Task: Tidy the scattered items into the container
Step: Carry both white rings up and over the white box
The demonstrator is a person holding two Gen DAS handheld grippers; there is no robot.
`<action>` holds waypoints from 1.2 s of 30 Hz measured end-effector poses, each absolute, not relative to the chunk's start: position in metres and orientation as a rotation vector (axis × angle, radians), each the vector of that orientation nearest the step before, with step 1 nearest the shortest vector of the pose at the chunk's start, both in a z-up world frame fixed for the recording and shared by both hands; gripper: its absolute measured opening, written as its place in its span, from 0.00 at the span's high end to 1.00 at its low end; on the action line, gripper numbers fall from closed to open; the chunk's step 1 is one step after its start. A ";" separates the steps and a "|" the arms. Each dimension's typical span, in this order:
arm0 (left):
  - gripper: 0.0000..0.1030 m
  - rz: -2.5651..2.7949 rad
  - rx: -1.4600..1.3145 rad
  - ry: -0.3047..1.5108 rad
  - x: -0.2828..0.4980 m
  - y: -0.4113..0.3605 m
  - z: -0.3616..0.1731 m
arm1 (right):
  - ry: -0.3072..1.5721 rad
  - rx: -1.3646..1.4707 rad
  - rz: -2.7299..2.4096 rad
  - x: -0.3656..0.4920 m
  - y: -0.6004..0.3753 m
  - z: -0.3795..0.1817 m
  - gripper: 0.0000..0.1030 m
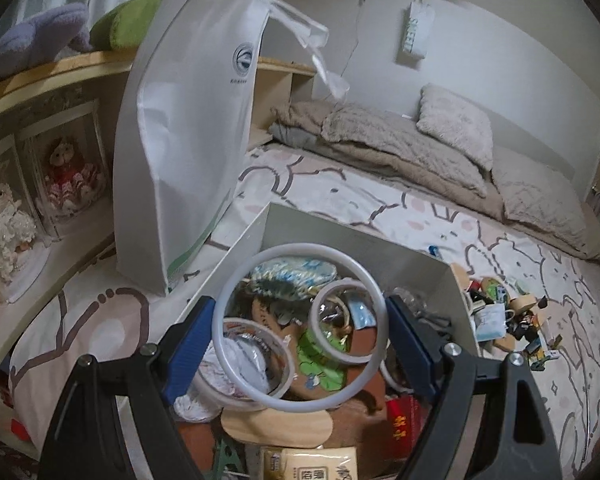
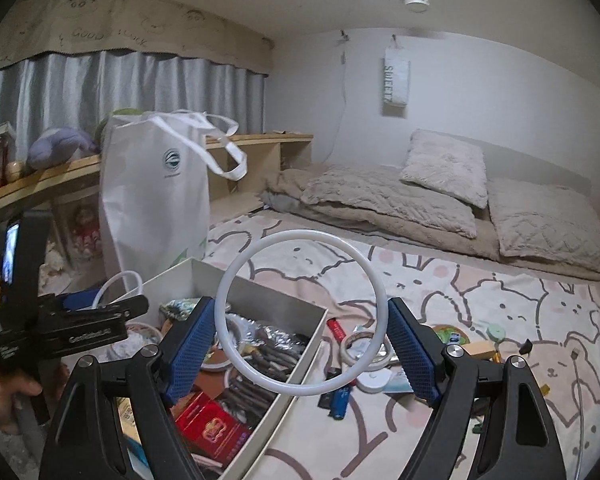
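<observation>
A white open box [image 1: 352, 236] on the bed holds mixed items; it also shows in the right wrist view [image 2: 260, 302]. My left gripper [image 1: 300, 328] is shut on a large white ring [image 1: 236, 280] and holds it over the box. Two smaller rings [image 1: 342, 286] lie in the box below. My right gripper [image 2: 300, 322] is shut on another large white ring [image 2: 300, 234], above the box's right wall. Scattered items lie on the bed right of the box: a tape roll [image 2: 360, 346], a blue lighter [image 2: 340, 398], a red lighter [image 2: 336, 328].
A tall white tote bag [image 2: 156, 196] stands behind the box. A wooden shelf [image 1: 40, 76] with plush toys runs along the left. Pillows and a blanket [image 2: 420, 196] lie at the bed's far end. More small clutter [image 1: 508, 316] lies right of the box.
</observation>
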State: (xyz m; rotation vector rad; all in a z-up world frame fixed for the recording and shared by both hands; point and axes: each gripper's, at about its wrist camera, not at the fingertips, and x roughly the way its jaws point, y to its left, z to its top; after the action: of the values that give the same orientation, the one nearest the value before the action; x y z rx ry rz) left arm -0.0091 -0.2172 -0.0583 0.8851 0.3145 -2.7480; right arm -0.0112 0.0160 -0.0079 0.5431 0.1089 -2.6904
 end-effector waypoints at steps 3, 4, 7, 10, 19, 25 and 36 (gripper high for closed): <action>0.18 -2.735 0.924 0.372 -0.011 -0.223 -0.064 | 0.115 0.562 -2.666 -0.010 0.009 -0.008 0.18; 0.17 -2.728 0.926 0.382 -0.011 -0.225 -0.064 | 0.117 0.569 -2.658 -0.010 0.007 -0.009 0.18; 0.02 -2.702 0.923 0.387 -0.010 -0.228 -0.064 | 0.146 0.598 -2.631 -0.009 -0.001 -0.012 0.18; 0.02 -2.709 0.898 0.404 -0.008 -0.229 -0.061 | 0.177 0.629 -2.602 -0.010 -0.009 -0.018 0.18; 0.02 -2.736 0.820 0.458 0.000 -0.234 -0.052 | 0.331 0.751 -2.489 -0.013 -0.050 -0.043 0.18; 0.02 -2.799 0.796 0.567 0.003 -0.237 -0.047 | 0.378 0.829 -2.395 -0.015 -0.073 -0.062 0.18; 0.02 -2.831 0.823 0.628 0.001 -0.235 -0.048 | 0.389 1.041 -2.265 -0.029 -0.090 -0.095 0.18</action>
State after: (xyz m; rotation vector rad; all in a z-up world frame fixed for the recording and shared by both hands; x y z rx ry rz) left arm 0.0014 -0.2351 -0.0480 0.8228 0.6283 -2.8308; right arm -0.0286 -0.0895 -0.0952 1.0412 0.3888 -2.2652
